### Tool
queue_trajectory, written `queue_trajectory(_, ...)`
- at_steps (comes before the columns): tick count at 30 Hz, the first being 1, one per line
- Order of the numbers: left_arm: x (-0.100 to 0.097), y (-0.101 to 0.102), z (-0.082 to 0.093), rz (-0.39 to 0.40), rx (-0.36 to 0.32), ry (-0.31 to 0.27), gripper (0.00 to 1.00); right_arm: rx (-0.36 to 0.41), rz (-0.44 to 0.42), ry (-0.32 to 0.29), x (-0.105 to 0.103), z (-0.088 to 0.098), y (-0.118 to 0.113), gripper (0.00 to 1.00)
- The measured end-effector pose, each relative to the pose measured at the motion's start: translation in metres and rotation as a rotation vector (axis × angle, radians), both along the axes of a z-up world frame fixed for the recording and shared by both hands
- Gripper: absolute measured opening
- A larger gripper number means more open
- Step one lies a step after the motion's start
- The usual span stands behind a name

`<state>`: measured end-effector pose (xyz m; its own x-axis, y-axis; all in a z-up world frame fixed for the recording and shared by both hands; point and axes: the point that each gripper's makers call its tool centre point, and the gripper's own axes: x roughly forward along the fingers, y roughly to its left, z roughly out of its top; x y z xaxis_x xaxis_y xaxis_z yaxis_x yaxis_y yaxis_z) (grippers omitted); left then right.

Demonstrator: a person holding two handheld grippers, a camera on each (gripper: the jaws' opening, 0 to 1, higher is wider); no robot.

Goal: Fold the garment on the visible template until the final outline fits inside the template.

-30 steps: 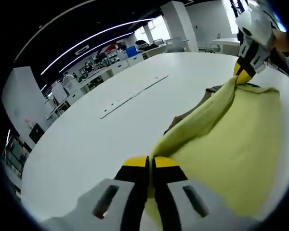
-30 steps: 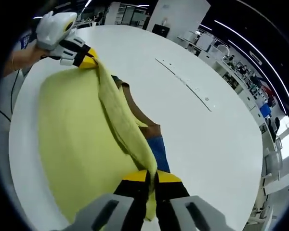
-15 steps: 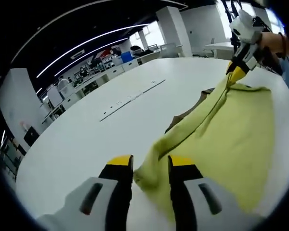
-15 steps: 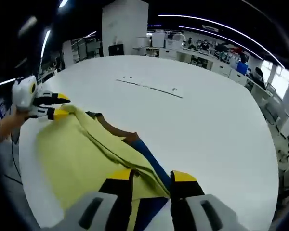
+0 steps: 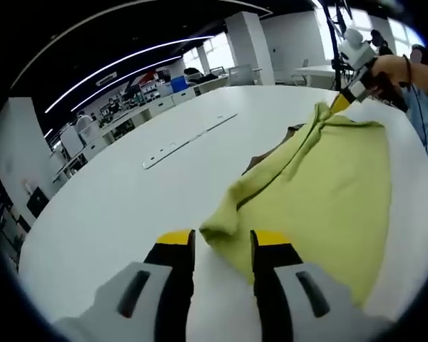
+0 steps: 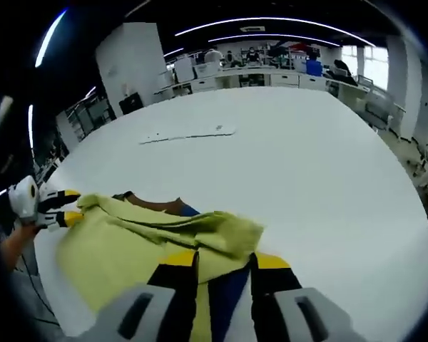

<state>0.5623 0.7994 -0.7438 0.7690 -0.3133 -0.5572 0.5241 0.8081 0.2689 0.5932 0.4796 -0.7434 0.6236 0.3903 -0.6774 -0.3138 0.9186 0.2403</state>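
A yellow-green garment [image 5: 328,178] lies on the white table [image 5: 128,206], its folded edge bunched in a ridge toward my left gripper [image 5: 223,241]. That gripper is open, with the garment's near corner just ahead of its jaws. Brown template [image 5: 267,153] peeks out from under the fold. In the right gripper view the garment [image 6: 150,239] lies over a brown and blue template [image 6: 160,205]. My right gripper [image 6: 225,260] is open, with the garment's edge and blue template between its jaws. The right gripper [image 5: 340,104] sits at the garment's far corner, the left gripper [image 6: 71,205] at the opposite one.
A thin white strip [image 5: 189,139] with small marks lies further out on the table, the same strip [image 6: 189,134] in the right gripper view. A person's hand [image 5: 396,71] holds the right gripper. Desks and pillars stand beyond the table's edge.
Both grippers were shut on the garment's edge a second ago; both have opened and let it go. The fold now rests slack on the table.
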Motion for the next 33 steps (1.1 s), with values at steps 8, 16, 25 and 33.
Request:
queue_trajectory(8, 0.013, 0.008, -0.008, 0.017, 0.028, -0.005, 0.19, -0.059, -0.057, 0.011, 0.012, -0.012, -0.016, 0.25)
queue_trajectory(16, 0.033, 0.005, -0.005, 0.059, -0.049, -0.019, 0.13, 0.042, -0.091, 0.046, 0.027, -0.02, -0.014, 0.19)
queue_trajectory(25, 0.042, 0.01, -0.021, 0.19, -0.15, 0.06, 0.02, 0.036, -0.093, 0.05, 0.034, -0.021, -0.017, 0.0)
queue_trajectory(33, 0.044, 0.015, -0.018, 0.255, -0.175, 0.051, 0.0, -0.02, -0.037, -0.028, 0.038, -0.006, -0.023, 0.0)
